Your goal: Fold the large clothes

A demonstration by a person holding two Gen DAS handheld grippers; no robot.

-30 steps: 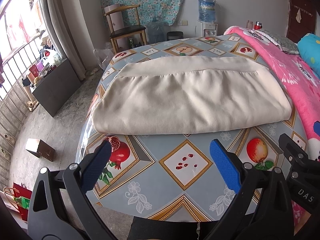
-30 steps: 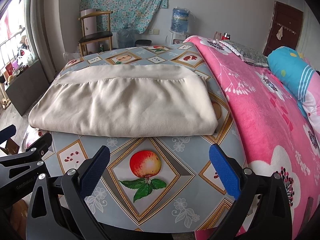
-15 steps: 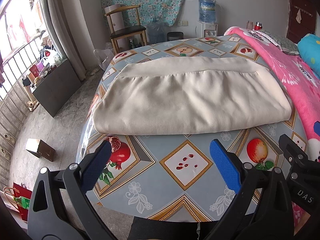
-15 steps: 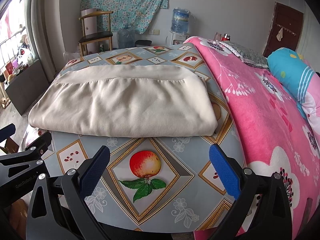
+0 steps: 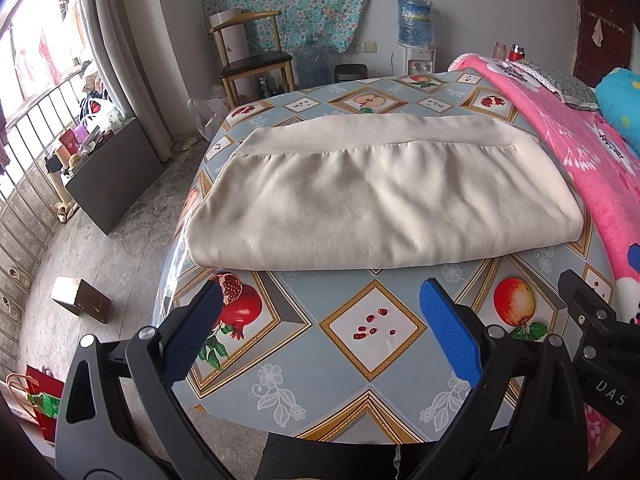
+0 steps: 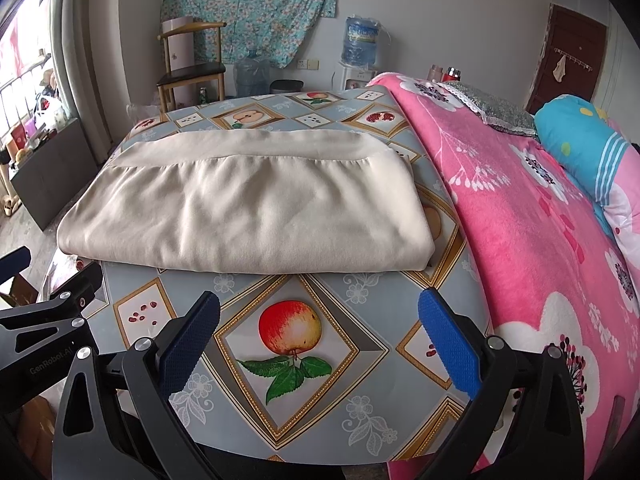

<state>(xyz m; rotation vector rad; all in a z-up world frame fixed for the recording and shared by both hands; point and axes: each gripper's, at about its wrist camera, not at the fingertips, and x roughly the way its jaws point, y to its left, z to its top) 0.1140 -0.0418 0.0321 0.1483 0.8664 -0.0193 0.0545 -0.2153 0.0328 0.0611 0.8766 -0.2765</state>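
A cream garment (image 5: 376,196) lies folded into a wide flat bundle on the fruit-patterned tablecloth (image 5: 372,332), its waistband along the far edge. It also shows in the right wrist view (image 6: 248,204). My left gripper (image 5: 320,336) is open and empty, held above the table's near edge, short of the garment. My right gripper (image 6: 320,336) is open and empty too, over the apple print near the table's front right. Neither touches the cloth.
A pink floral blanket (image 6: 532,216) covers the bed along the table's right side, with a blue pillow (image 6: 580,140). A wooden chair (image 5: 252,60), a water dispenser (image 5: 414,36) and a dark cabinet (image 5: 108,168) stand beyond. A small box (image 5: 80,300) lies on the floor at left.
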